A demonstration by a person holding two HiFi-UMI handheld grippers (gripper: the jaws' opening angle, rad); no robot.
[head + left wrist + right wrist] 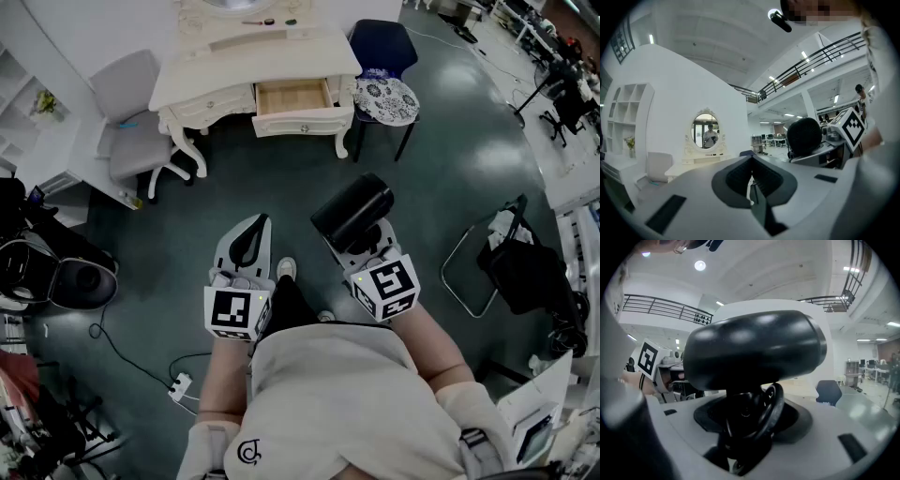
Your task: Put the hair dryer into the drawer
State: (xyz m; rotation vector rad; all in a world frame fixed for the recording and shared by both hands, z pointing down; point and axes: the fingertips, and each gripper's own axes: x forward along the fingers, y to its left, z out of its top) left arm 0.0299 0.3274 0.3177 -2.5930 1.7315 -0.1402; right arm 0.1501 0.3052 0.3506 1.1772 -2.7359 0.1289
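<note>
The black hair dryer (352, 208) is clamped by its handle in my right gripper (364, 236), held level in front of my body. In the right gripper view its barrel (754, 348) lies crosswise above the jaws, and the handle with a loop of cord sits between them at the right gripper (750, 420). My left gripper (248, 239) is beside it, shut and empty, its pads meeting in the left gripper view (752, 176). The wooden drawer (292, 97) of the white dressing table (253, 56) stands pulled open, well ahead of both grippers.
A grey chair (131, 122) stands left of the dressing table. A dark chair with a patterned cushion (386, 94) is at its right. A black bag on a chair frame (525, 272) is at far right. A power strip (180, 384) and cable lie on the floor at left.
</note>
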